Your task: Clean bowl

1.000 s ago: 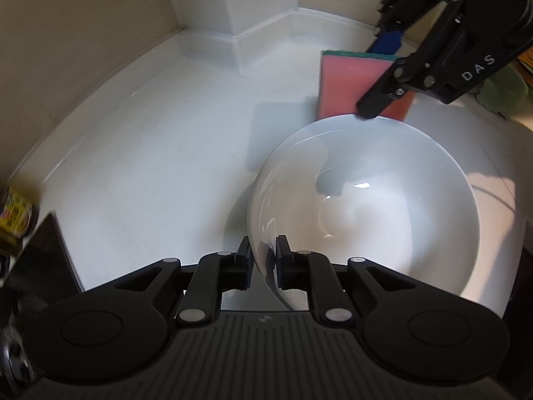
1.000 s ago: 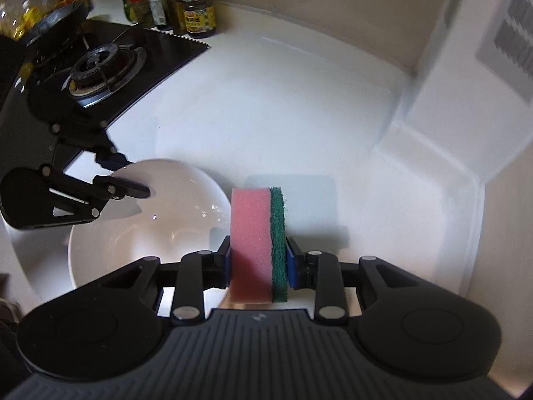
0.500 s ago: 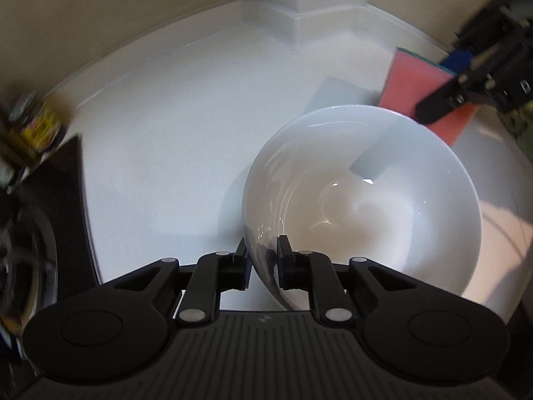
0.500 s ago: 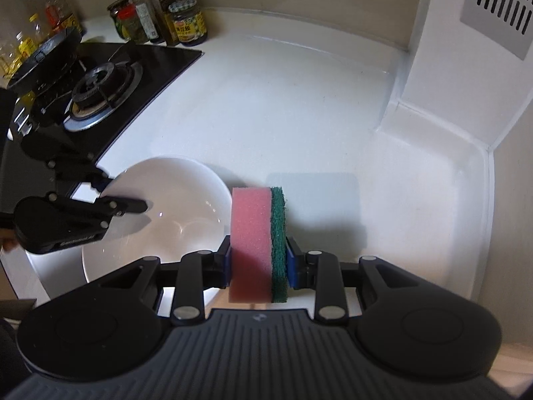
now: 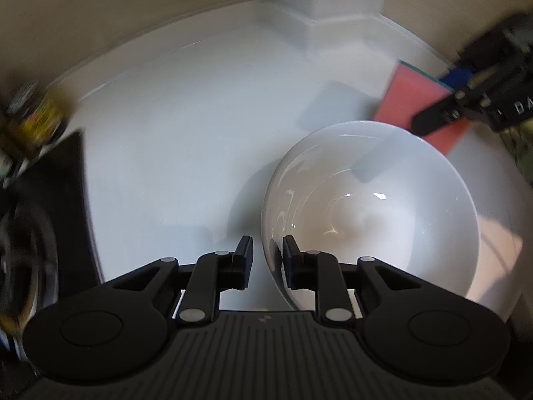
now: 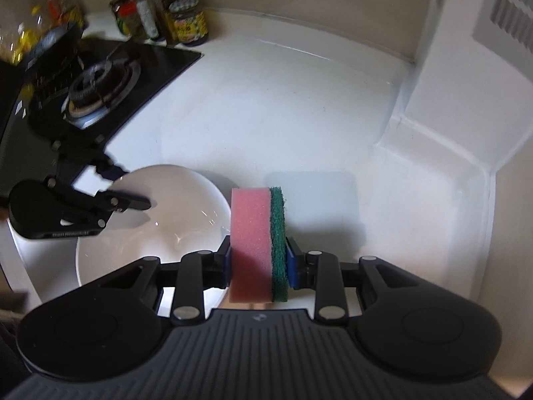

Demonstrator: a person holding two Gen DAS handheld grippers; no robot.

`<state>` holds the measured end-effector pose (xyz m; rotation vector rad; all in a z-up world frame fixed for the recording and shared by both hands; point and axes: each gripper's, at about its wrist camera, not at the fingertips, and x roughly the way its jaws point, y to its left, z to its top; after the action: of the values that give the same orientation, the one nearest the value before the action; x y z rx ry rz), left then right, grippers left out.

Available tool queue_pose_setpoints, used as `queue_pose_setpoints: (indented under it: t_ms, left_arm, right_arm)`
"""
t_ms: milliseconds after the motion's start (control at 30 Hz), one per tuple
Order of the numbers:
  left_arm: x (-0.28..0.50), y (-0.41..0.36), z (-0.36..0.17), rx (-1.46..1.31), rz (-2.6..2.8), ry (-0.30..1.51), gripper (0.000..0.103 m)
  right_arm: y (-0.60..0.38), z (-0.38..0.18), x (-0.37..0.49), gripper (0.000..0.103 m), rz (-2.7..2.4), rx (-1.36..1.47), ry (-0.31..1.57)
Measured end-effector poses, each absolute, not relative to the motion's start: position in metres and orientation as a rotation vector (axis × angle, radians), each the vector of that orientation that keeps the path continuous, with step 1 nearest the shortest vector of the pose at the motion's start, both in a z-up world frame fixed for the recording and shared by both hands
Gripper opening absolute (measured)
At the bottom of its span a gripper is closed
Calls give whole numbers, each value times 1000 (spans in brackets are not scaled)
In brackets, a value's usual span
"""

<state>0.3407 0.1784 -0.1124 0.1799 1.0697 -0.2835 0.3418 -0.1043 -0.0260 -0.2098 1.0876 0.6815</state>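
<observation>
The left gripper (image 5: 266,250) has just been opening, its jaws loose astride the bowl's (image 5: 393,220) rim. The right gripper (image 6: 258,255) clenches the sponge (image 6: 258,243) above the bench (image 6: 283,116).

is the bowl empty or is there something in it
Empty: the white bowl shows only a bare glossy inside with reflections and shadows. The sponge is outside it, beside the rim.

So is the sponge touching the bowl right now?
Cannot tell. In both wrist views the sponge sits right against the bowl rim in the picture, with no plain gap or contact.
</observation>
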Motion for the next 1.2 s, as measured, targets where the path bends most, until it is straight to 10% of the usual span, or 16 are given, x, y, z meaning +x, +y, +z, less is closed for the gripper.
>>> queue_pose_setpoints:
  t_ms: [133,600,1200]
  left_arm:
    - [342,181,-111,182,-299,1031,9]
    - [371,171,-108,434,-569,1009,26]
    - [365,195,-120,478,-683,965,11]
  right_arm:
    - [-113,-27,333,26,672,-171,1106]
    - [-86,-25,345,26,710,-372,1062]
    - [-103,-26,336,26,689,-283,1087]
